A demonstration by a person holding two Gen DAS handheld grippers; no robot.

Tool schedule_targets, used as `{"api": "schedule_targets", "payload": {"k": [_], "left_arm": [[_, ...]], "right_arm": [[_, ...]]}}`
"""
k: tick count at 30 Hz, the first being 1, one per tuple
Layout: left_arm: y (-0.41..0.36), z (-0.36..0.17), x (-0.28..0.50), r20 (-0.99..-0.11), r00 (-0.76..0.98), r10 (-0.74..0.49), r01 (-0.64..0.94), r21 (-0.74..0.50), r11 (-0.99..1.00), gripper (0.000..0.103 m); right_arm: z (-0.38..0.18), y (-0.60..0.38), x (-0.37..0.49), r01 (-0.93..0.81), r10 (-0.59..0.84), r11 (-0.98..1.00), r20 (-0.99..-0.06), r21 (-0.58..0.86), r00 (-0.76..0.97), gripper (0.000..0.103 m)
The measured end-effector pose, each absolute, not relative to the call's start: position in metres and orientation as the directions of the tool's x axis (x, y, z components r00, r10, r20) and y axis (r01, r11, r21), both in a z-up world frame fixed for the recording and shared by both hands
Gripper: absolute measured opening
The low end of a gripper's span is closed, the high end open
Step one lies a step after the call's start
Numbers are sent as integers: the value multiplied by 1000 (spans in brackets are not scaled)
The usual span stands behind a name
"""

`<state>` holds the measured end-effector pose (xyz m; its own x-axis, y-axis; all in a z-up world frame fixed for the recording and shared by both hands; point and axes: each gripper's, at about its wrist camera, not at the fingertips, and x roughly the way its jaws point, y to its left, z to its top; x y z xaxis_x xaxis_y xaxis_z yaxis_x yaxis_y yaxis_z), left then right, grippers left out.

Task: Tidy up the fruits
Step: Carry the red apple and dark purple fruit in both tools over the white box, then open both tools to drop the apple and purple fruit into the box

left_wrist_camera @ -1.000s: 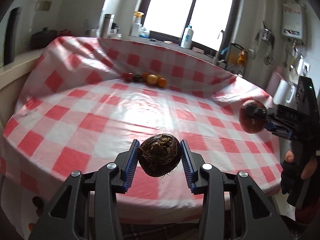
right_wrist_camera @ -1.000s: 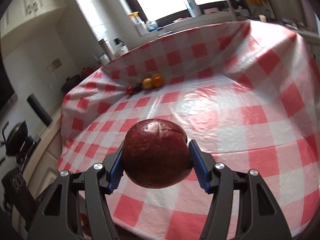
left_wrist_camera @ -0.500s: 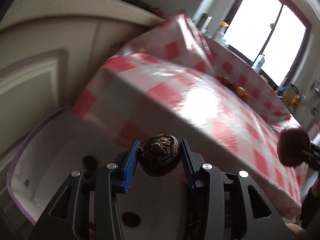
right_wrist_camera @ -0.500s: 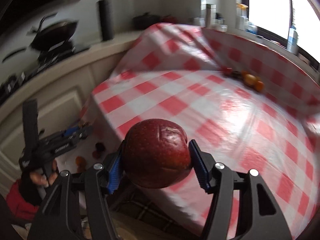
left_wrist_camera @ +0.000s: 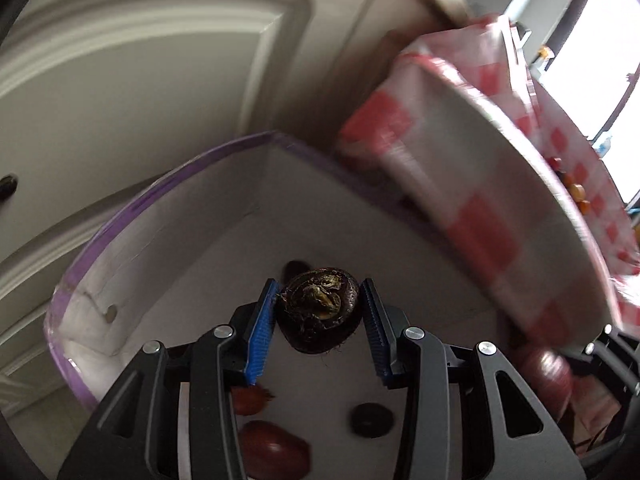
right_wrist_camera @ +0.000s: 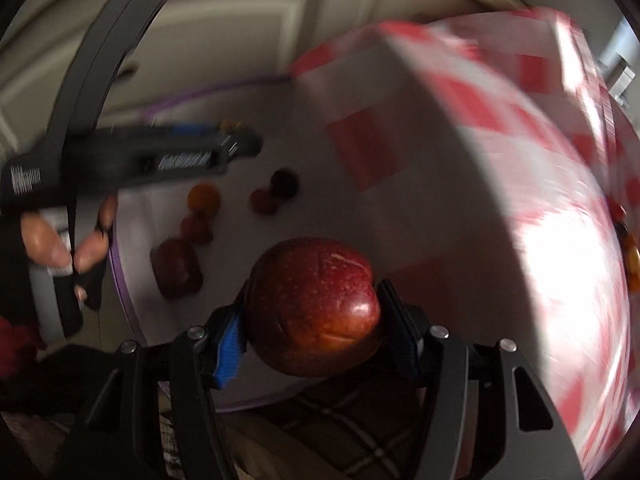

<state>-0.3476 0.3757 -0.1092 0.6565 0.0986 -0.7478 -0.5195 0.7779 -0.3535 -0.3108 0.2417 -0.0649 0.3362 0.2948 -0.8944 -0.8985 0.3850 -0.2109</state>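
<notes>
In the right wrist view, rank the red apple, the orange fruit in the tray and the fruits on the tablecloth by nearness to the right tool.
1. Red apple: clamped in the right tool, image centre.
2. Orange fruit: upper left, in the white tray beside the table.
3. Fruits on the tablecloth: far right edge, farthest.

Cream panelled cabinet door (left_wrist_camera: 160, 92) behind; red-and-white checked cloth (left_wrist_camera: 492, 240) draped over the worktop at right; bright window (left_wrist_camera: 592, 40) glaring beyond; dim, shadowed space below.
</notes>
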Motion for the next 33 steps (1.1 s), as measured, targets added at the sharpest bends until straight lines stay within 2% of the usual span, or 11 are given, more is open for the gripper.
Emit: {"api": "schedule_targets", "payload": {"k": [14,22,26,29,31,33], "left_arm": [[408,-145,-356,-862,474,179,-671,-222,707,39],[409,-145,-352,-884,402,238,-701,-130,702,41],[410,-145,-351,-885,400,238,-708,-133,694,60],[410,-144,-352,-884,407,228,-704,-145,695,66],[409,-142,-352,-883,416,216,-693,-155,704,74],[409,-141,-351,-878,429,212,-687,-165,708,78]], "right_arm": [[-166,287,-323,-948,120,161,-947,-276,297,61],[-168,292,-338,-939,160,89,-925,-333,344,61],[-172,295,-362,-933,179,2,-918,-360,355,61],[-172,291,-369,-924,177,-24,-911,-382,372,61],[-171,286,-370,-923,177,-26,-911,-384,373,62],[-170,287,-373,-921,178,-29,-909,-388,377,70]]}}
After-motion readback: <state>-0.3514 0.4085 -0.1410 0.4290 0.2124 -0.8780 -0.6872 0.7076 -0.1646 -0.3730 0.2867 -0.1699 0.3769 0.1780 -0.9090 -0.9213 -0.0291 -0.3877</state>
